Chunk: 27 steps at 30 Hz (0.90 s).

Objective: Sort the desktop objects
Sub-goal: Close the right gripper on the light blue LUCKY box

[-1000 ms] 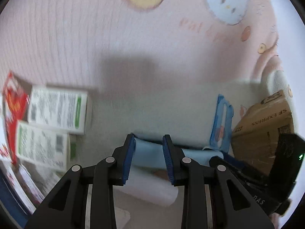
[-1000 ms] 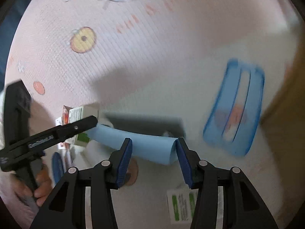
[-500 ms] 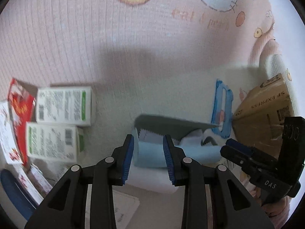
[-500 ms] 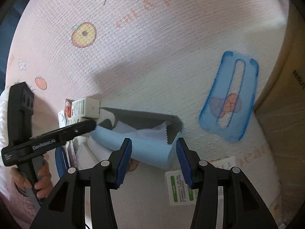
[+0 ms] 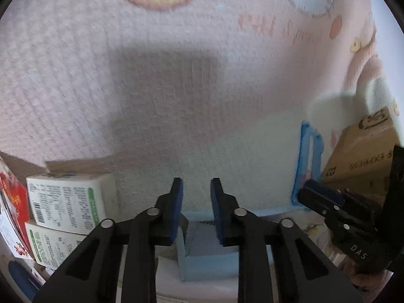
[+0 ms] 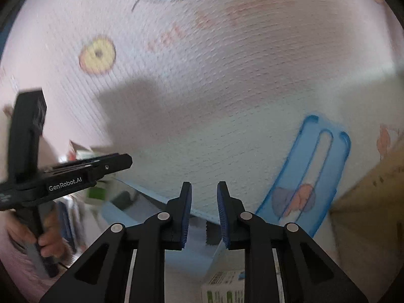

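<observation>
A: Both sets of jaws sit on the light blue bag (image 5: 209, 265). The left gripper (image 5: 195, 212) is closing, with the bag's zigzag mouth edge between its pads. The right gripper (image 6: 204, 213) has its jaws drawn in on the same serrated rim, so we read it as pinching the edge.

B: Location of the bag?

A: Low in both views, directly under the grippers, spread between them over the pink cartoon mat (image 5: 126, 75).

B: Our note on doing this step well?

A: We judge the aim is to hold the mouth open. Both pinches should stay on the rim only, tension level, or the thin film may slip or tear.

B: View differences?

A: The left wrist shows white-and-green cartons (image 5: 65, 202) stacked at left, a red packet (image 5: 12, 197) and a cardboard box (image 5: 363, 156) at right. The right wrist shows the blue plastic holder (image 6: 310, 176) face-on, plus a person's hand (image 6: 48, 237) on the other tool's handle and one carton (image 6: 222, 287) under its jaws.
</observation>
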Each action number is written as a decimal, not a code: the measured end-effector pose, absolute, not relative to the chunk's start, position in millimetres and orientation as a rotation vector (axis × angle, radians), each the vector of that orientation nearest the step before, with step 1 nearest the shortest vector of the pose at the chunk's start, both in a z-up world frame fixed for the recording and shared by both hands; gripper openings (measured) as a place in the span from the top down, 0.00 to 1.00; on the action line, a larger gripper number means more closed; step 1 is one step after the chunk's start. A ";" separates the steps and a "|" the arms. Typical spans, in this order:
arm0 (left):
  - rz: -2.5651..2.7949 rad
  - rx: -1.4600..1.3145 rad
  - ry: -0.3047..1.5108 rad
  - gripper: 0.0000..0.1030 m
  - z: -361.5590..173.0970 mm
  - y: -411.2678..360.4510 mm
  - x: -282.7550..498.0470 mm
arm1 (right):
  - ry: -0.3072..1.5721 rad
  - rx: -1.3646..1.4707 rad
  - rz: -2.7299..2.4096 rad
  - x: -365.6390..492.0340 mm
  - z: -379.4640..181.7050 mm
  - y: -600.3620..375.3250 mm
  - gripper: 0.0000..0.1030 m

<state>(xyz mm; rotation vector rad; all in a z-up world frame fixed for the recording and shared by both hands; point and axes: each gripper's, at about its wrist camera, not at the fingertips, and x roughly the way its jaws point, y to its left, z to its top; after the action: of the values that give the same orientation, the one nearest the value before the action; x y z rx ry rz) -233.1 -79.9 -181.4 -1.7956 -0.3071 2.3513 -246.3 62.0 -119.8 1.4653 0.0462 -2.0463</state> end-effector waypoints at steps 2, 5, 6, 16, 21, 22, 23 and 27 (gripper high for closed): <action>2.330 -1.829 -0.261 0.77 -185.5 -77.4 -228.4 | 0.048 1.509 -1.984 -244.9 -128.7 54.9 0.83; 2.279 -1.865 -0.212 0.77 -188.5 -76.7 -212.1 | 0.048 1.541 -1.919 -233.1 -135.6 52.2 0.83; 2.271 -1.863 -0.194 0.77 -187.9 -77.3 -205.7 | 0.062 1.544 -1.894 -225.9 -137.3 52.0 0.83; 2.246 -1.878 -0.096 0.72 -171.9 -81.0 -179.7 | 0.081 1.562 -1.875 -188.6 -134.9 64.1 0.83; 2.234 -1.930 -0.098 0.50 -168.7 -85.9 -172.4 | -0.007 1.561 -1.894 -184.8 -137.4 72.7 0.83; 2.226 -1.937 -0.128 0.50 -168.4 -89.2 -170.4 | -0.015 1.558 -1.897 -183.9 -137.7 72.0 0.83; 2.214 -1.939 -0.169 0.50 -168.2 -93.3 -168.1 | -0.019 1.556 -1.899 -183.1 -137.4 73.2 0.83; 2.185 -1.944 -0.312 0.50 -173.5 -102.3 -160.1 | -0.008 1.554 -1.908 -178.9 -135.4 72.8 0.82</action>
<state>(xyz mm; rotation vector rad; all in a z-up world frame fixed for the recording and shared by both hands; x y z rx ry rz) -160.1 -102.3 -173.5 -1.9439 -0.3118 2.1851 -178.9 72.8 -135.4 1.5537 -0.0078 -1.9083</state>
